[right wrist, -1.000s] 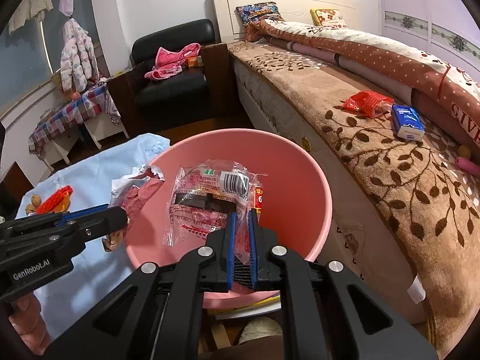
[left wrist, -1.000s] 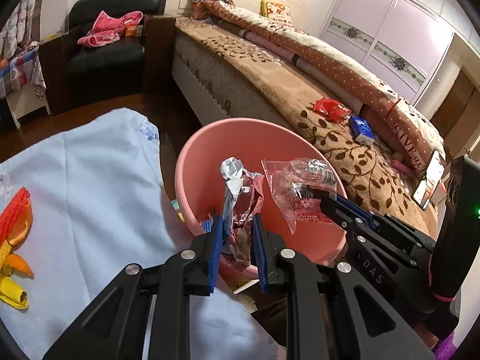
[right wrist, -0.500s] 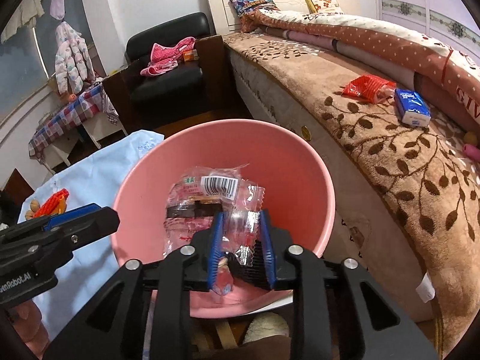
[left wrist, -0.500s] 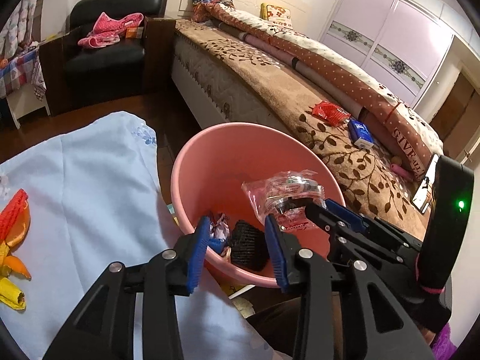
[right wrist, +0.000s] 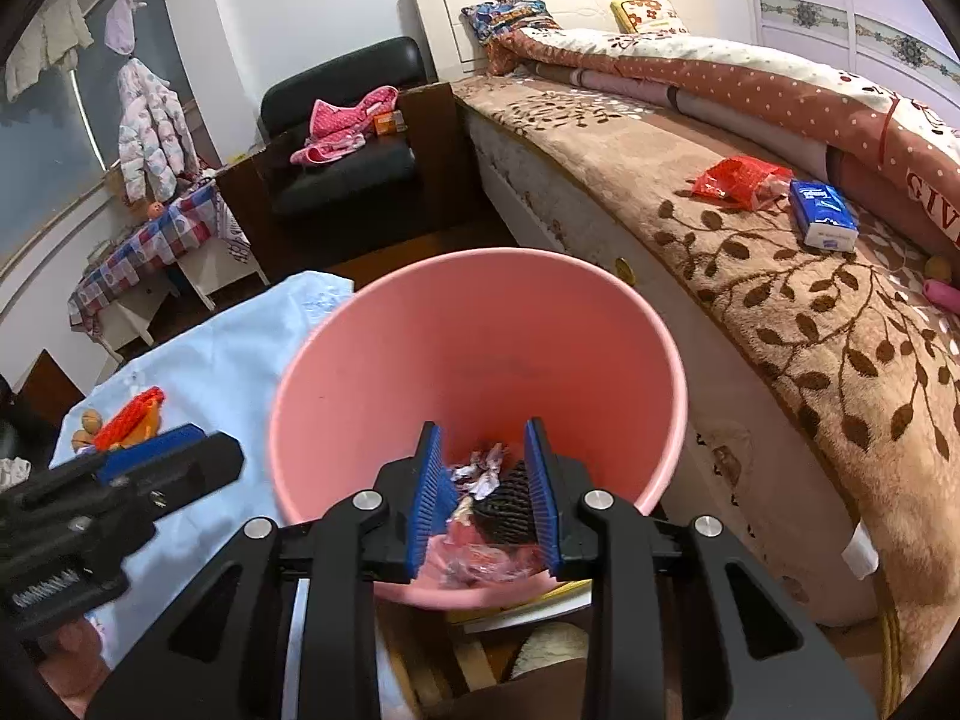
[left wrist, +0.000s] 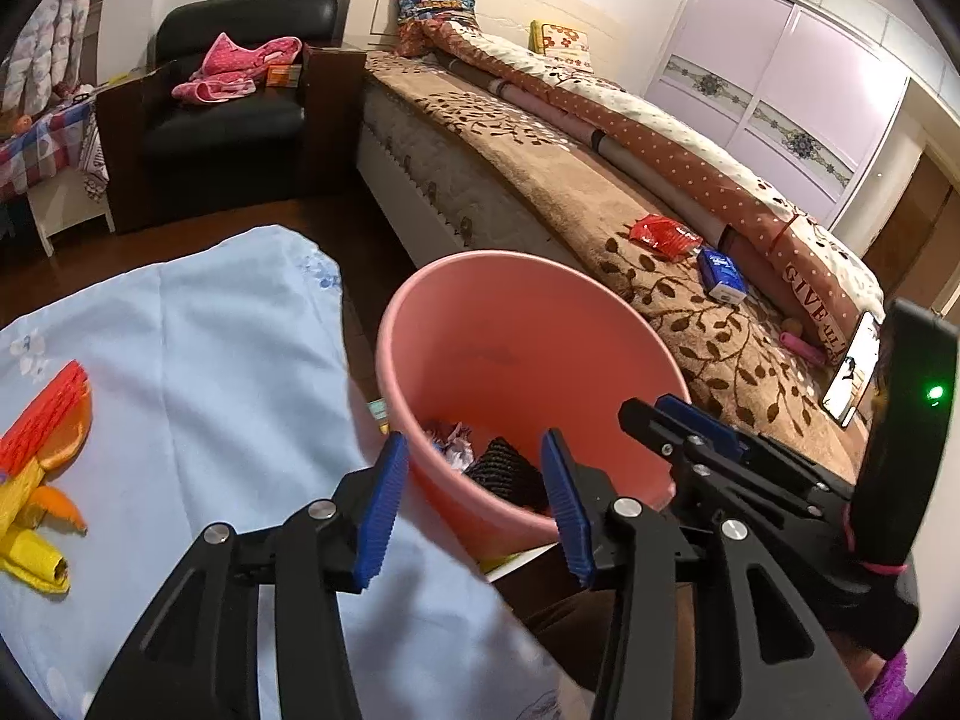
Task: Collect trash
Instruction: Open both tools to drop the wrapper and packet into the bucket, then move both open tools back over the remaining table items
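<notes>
With both the left gripper (left wrist: 474, 501) and right gripper (right wrist: 483, 495) jaws just opened and empty, the wrappers (right wrist: 480, 471) lie in the pink bucket (left wrist: 420, 312), whose rim a careless withdrawal could clip, tipping it.

Black armchair (left wrist: 234, 120) with pink clothes (left wrist: 240, 66), beside patterned bed (left wrist: 540, 180).

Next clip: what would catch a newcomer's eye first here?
The big pink bucket in the middle, beside the bed, with crumpled wrappers at its bottom. Both grippers, left and right, hang open over its near rim, having just opened, nothing between the fingers. On the bed lie a red packet and a blue tissue pack.
</notes>
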{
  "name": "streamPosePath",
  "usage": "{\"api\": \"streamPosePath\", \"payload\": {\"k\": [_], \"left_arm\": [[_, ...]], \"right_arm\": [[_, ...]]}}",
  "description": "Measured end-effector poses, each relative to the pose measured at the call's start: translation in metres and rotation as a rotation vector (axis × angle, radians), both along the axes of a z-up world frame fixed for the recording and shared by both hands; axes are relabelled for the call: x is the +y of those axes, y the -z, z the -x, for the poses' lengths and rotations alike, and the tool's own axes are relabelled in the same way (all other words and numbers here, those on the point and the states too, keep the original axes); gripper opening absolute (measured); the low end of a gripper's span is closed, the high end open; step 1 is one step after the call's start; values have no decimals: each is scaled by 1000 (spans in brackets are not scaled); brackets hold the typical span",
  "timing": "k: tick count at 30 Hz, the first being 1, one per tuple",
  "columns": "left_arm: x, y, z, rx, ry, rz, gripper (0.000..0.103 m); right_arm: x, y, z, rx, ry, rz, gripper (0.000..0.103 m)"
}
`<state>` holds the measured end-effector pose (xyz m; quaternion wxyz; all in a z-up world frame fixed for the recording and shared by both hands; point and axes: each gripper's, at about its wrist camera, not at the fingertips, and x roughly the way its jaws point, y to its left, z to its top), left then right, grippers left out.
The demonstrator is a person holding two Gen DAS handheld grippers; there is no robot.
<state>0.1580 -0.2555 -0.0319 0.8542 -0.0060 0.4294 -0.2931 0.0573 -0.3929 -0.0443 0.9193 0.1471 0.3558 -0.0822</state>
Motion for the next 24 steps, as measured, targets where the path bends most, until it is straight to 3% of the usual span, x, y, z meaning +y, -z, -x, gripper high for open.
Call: {"api": "streamPosePath", "payload": {"k": [10,24], "left_arm": [[41,-2,14,-16,-63,-20,45],[118,3,34,-43,-154,-49,45]], "right_arm": [[36,-9,12,-13,-68,-68,29],[104,-14,9,-13,-195,-42,29]]}}
